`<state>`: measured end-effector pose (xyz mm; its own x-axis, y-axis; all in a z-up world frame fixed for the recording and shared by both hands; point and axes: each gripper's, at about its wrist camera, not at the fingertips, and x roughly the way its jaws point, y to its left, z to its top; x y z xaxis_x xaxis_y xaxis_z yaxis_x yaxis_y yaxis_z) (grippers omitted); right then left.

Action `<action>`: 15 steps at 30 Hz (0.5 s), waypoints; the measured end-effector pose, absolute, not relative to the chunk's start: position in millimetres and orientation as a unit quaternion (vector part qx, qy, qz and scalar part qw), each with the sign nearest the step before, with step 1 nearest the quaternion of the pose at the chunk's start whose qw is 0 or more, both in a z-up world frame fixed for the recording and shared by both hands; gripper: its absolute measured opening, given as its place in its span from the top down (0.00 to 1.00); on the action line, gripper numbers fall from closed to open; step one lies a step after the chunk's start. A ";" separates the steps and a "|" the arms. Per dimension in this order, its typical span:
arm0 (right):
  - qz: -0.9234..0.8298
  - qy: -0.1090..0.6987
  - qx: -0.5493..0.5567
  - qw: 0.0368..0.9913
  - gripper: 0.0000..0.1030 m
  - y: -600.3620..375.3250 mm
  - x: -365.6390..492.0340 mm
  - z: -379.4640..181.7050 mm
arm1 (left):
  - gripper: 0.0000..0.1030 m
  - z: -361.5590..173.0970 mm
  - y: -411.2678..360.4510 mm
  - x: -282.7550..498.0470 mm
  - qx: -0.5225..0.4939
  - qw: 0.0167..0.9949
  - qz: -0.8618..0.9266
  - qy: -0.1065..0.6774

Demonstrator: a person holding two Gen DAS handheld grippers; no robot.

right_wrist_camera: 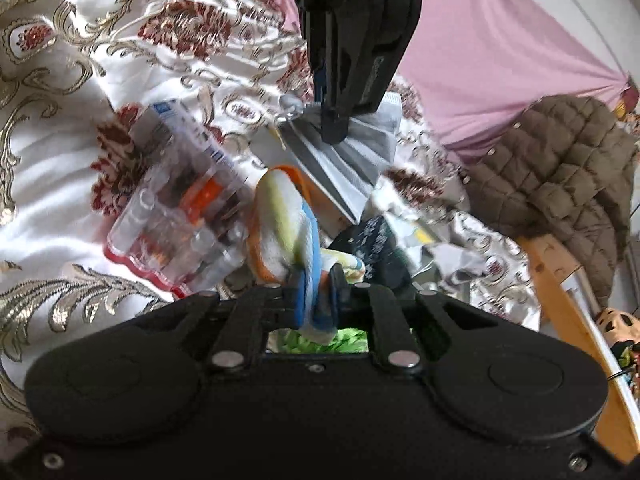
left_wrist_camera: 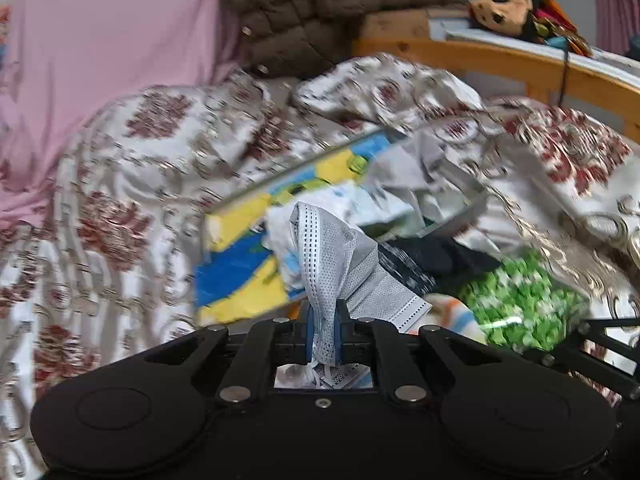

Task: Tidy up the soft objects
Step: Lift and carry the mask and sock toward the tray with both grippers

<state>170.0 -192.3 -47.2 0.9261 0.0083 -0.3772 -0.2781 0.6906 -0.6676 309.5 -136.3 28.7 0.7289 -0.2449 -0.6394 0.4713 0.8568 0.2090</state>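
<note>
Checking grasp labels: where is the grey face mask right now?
The grey face mask is pinched in the left tool, lifted above the floral bedspread, beside the striped cloth.

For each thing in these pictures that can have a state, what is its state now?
left gripper: shut on the grey face mask.
grey face mask: pinched, bunched, hanging loose.
right gripper: shut on the striped cloth.
striped cloth: gripped, folded over.
clear plastic pack: lying flat on the bedspread.
bedspread: rumpled.
brown quilted jacket: draped over the wooden frame.
</note>
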 end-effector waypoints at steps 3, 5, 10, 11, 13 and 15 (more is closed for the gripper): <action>0.068 0.159 -0.380 0.909 0.94 -194.4 162.7 -38.1 | 0.90 41.5 -133.3 304.2 0.170 0.921 -0.183 0.300; 0.060 0.147 -0.373 0.914 0.94 -197.7 156.0 -32.3 | 0.90 47.3 -132.9 302.3 0.163 0.924 -0.177 0.296; 0.035 0.115 -0.356 0.927 0.94 -204.0 146.6 -20.3 | 0.90 55.7 -135.6 300.4 0.149 0.930 -0.163 0.295; 0.031 0.108 -0.352 0.929 0.94 -205.4 146.3 -18.7 | 0.90 57.0 -136.4 300.4 0.147 0.930 -0.161 0.295; 0.022 0.096 -0.341 0.935 0.94 -209.8 146.1 -15.4 | 0.90 58.5 -138.0 300.7 0.143 0.932 -0.158 0.294; 0.012 0.086 -0.332 0.939 0.94 -213.8 146.1 -14.4 | 0.90 60.1 -139.1 301.3 0.138 0.933 -0.157 0.294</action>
<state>146.2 -213.8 -14.4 0.9850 -0.0337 -0.1692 -0.0802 0.7786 -0.6224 301.3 -139.1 60.1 0.7784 -0.2113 -0.5911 0.3733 0.9129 0.1652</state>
